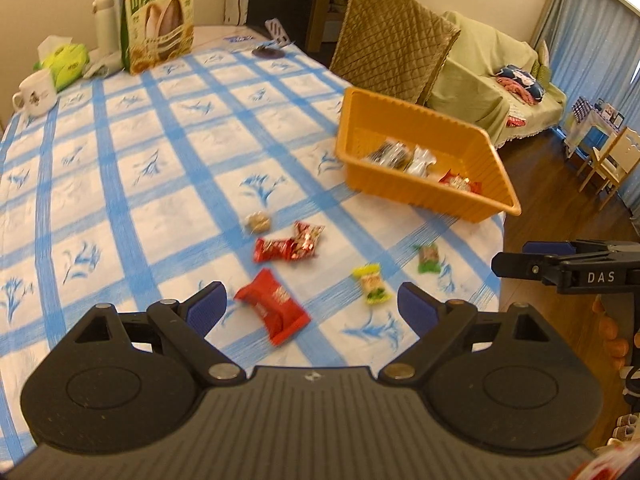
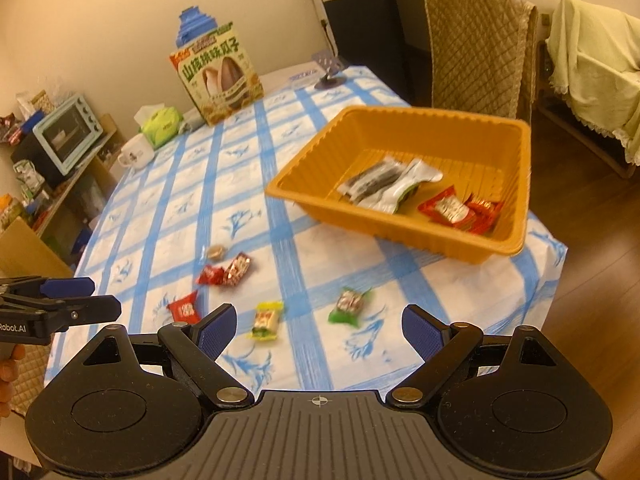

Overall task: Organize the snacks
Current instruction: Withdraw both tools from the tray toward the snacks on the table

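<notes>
An orange basket (image 1: 424, 190) (image 2: 304, 184) stands at the table's right side with several wrapped snacks inside. Loose snacks lie on the blue checked cloth: a red packet (image 1: 274, 306) (image 2: 185, 307), two red candies (image 1: 290, 244) (image 2: 226, 272), a brown sweet (image 1: 258, 222) (image 2: 215, 252), a yellow candy (image 1: 372, 284) (image 2: 267, 319) and a green candy (image 1: 429, 259) (image 2: 350, 305). My left gripper (image 1: 312, 310) is open and empty above the red packet. My right gripper (image 2: 316, 330) is open and empty, near the yellow and green candies.
A large snack box (image 1: 160, 20) (image 2: 222, 76), tissue pack (image 1: 64, 62) (image 2: 160, 126), mug (image 1: 36, 92) (image 2: 136, 154) and white flask (image 1: 105, 24) stand at the table's far end. A quilted chair (image 1: 392, 50) (image 2: 476, 44) stands behind the basket. The table edge (image 2: 548, 304) drops off at right.
</notes>
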`<control>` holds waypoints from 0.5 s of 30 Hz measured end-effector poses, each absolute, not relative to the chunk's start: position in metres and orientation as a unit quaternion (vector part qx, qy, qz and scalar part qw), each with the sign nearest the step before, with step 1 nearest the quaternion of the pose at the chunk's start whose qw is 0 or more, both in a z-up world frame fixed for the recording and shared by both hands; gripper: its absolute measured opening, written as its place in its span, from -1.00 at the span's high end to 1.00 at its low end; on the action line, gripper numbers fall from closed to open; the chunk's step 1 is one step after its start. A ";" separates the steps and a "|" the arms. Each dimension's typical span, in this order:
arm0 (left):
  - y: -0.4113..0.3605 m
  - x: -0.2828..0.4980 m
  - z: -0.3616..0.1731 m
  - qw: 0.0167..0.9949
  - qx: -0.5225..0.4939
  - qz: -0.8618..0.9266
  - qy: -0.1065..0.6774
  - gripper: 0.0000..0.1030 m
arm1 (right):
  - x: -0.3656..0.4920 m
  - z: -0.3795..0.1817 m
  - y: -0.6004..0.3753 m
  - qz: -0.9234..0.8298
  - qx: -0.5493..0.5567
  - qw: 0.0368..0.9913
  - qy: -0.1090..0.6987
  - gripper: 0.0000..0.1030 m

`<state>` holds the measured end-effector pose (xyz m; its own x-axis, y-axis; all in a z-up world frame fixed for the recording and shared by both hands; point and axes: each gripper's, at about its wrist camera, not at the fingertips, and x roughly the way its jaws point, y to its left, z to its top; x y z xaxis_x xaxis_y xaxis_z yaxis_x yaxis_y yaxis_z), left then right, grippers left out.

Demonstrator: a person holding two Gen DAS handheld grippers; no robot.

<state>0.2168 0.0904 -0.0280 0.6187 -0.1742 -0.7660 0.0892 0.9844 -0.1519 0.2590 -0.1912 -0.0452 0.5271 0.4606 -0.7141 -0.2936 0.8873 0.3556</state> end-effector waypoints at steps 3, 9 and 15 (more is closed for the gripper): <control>0.096 0.213 -0.033 0.896 -0.054 -0.067 0.435 -0.78 | 0.259 -0.053 -0.185 0.217 0.090 0.865 0.443 -0.74; 0.109 0.212 -0.042 0.894 -0.059 -0.038 0.442 -0.77 | 0.261 -0.068 -0.178 0.218 0.078 0.860 0.455 -0.73; 0.123 0.214 -0.051 0.891 -0.062 -0.003 0.449 -0.77 | 0.266 -0.081 -0.174 0.214 0.062 0.859 0.461 -0.66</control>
<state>0.2144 0.1233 -0.0514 0.5965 -0.0612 -0.8003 -0.0505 0.9923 -0.1135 0.2659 -0.1745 -0.0812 0.4833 0.4254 -0.7651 -0.3114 0.9004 0.3039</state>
